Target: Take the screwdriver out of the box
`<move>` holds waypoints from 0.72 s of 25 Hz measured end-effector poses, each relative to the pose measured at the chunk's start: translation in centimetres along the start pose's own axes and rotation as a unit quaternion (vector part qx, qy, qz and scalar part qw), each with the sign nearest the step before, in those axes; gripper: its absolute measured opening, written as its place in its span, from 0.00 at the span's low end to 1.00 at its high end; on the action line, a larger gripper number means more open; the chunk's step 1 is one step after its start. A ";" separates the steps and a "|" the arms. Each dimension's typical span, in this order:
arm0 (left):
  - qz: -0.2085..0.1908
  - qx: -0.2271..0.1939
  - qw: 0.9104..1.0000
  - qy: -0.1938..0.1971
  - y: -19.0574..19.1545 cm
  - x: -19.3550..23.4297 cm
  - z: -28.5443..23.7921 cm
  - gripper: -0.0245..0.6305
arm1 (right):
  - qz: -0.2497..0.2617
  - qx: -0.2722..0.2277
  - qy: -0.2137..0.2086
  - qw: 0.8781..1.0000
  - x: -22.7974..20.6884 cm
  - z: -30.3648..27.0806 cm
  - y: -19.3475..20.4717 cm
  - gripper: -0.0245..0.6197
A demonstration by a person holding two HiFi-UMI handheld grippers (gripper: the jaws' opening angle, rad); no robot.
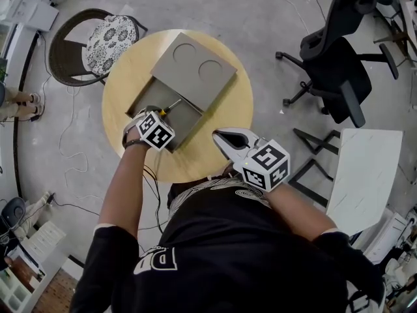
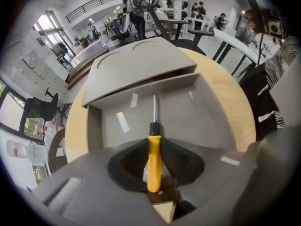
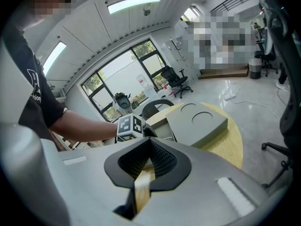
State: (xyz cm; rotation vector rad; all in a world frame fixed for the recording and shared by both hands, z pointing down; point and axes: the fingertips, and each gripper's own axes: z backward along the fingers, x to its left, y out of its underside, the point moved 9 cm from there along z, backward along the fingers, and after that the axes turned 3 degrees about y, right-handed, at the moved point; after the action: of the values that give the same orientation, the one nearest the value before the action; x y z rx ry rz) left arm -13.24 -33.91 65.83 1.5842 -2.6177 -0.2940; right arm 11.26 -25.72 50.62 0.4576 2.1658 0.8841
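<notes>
A grey box (image 1: 195,67) lies on the round wooden table (image 1: 231,109), its lid slid back over an open tray (image 1: 186,117). My left gripper (image 1: 158,112) is at the tray's near end, shut on the yellow handle of the screwdriver (image 1: 171,105). In the left gripper view the screwdriver (image 2: 154,154) sits between the jaws of the left gripper (image 2: 155,175), and its metal shaft points out over the tray floor (image 2: 188,121). My right gripper (image 1: 225,141) hangs shut and empty over the table's near right edge. From there the right gripper (image 3: 149,166) looks toward the box (image 3: 197,121).
A wicker chair with a patterned cushion (image 1: 98,41) stands at the table's far left. A black office chair (image 1: 332,64) and a white folding table (image 1: 365,175) stand to the right. Cables (image 1: 71,155) trail over the concrete floor on the left.
</notes>
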 end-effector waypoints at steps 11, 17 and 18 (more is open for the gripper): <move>0.008 0.003 0.999 0.031 -0.1 0.6 -0.2 0.25 | -0.005 -0.002 0.010 1.000 0.1 0.4 0.3 0.03; 0.013 0.003 0.998 0.055 -0.4 1.1 -0.1 0.25 | -0.011 -0.008 0.017 1.000 0.3 0.7 0.6 0.03; 0.011 0.003 0.998 0.054 -0.4 1.1 -0.1 0.25 | -0.010 -0.008 0.017 1.000 0.4 0.6 0.7 0.03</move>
State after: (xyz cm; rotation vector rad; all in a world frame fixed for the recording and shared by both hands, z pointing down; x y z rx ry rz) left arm -13.38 -35.05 65.85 1.5250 -2.5550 -0.1939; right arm 11.49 -24.73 50.56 0.4149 2.1890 0.9034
